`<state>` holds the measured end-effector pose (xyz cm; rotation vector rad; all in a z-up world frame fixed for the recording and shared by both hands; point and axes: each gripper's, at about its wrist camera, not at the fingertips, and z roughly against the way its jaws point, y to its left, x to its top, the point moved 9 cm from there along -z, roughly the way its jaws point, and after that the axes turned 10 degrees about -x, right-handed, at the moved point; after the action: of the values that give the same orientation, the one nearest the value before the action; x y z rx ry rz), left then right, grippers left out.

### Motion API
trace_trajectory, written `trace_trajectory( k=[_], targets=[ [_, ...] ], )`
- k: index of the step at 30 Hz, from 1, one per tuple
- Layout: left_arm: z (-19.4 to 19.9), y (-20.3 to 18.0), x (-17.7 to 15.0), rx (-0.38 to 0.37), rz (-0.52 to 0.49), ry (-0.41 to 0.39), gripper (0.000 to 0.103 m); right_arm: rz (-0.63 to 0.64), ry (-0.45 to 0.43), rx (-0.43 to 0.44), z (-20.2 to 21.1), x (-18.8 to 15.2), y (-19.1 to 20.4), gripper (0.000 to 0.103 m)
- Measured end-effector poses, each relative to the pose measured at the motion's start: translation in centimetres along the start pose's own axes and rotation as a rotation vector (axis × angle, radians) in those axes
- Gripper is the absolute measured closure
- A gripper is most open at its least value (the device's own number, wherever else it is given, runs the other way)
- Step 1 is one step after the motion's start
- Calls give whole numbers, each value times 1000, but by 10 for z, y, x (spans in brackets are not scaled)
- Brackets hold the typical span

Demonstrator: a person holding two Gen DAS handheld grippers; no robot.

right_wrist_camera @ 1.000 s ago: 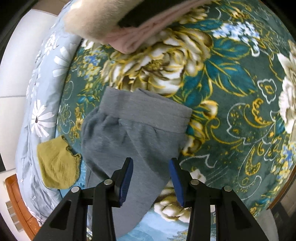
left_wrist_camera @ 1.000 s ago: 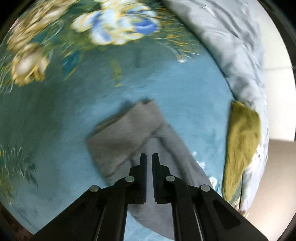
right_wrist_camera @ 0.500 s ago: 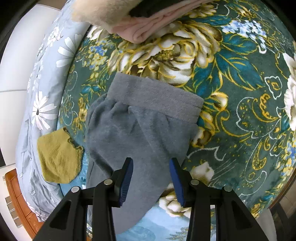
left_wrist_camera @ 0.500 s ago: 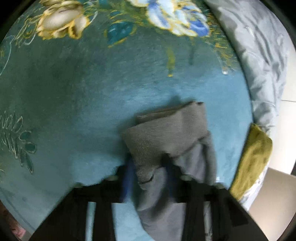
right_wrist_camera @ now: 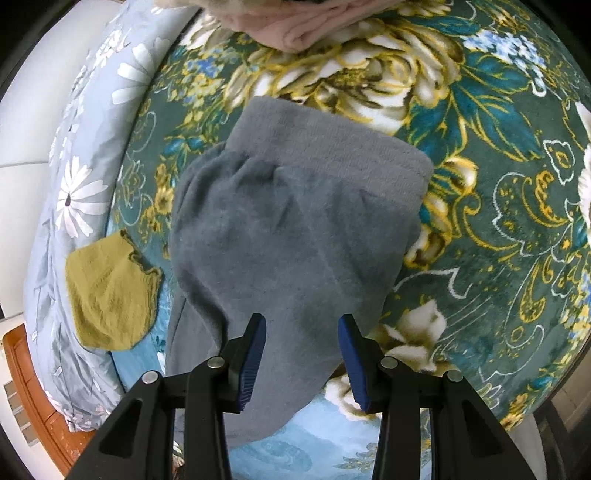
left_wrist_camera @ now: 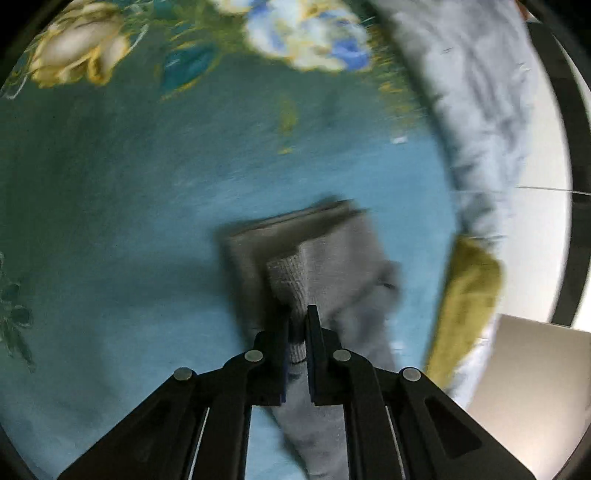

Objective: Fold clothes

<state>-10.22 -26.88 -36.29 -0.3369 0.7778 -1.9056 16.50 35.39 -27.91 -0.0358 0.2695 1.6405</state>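
A grey knit garment (right_wrist_camera: 295,229) lies folded on a teal floral blanket (right_wrist_camera: 498,206), its ribbed band at the far end. It also shows in the left wrist view (left_wrist_camera: 332,266), blurred by motion. My left gripper (left_wrist_camera: 297,332) is shut on a fold of the grey garment and lifts it off the blanket. My right gripper (right_wrist_camera: 302,354) is open, its blue pads (right_wrist_camera: 255,354) hovering over the near end of the garment without touching it.
An olive-yellow cloth (right_wrist_camera: 110,295) lies at the blanket's edge beside the garment, also in the left wrist view (left_wrist_camera: 465,306). A pale blue daisy-print quilt (right_wrist_camera: 74,177) runs along that edge. Folded pink clothes (right_wrist_camera: 306,22) sit beyond the garment. White floor lies past the bed.
My left gripper opened, moved onto the grey garment and closed on a fold of it. My right gripper came closer to the garment, staying open.
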Motion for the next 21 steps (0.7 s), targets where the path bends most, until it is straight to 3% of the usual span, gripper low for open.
trace_trajectory(
  k=[3,5,8,10,13,15,18,20,21],
  targets=[
    [7,5,0,70,-45,2,58,25,-9,-1,4,-1,4,59],
    [5,7,3,107,-75,-2,58,26,-14,-2,6,0,5,59],
    [-2,7,11,92,-67,-26,58,16,-19,2,9,1,4,59],
    [-5,2,16,83,-74,-49,63,21,-20,2,12,0,4,59],
    [-8,-7,19,114,-90,-61,86,26,-24,6,17,-2,3,59],
    [2,-21,20,116,-106,-79,89,15,-29,21,21,-2,1,59],
    [64,-66,19,-171,-26,-201,89,7,-34,42,25,-1,1,59],
    [104,-71,13,-147,-115,-250,89,11,-42,71,27,-3,1,59],
    [99,-67,11,-97,-191,-219,89,13,-41,86,26,-5,1,59]
  ],
)
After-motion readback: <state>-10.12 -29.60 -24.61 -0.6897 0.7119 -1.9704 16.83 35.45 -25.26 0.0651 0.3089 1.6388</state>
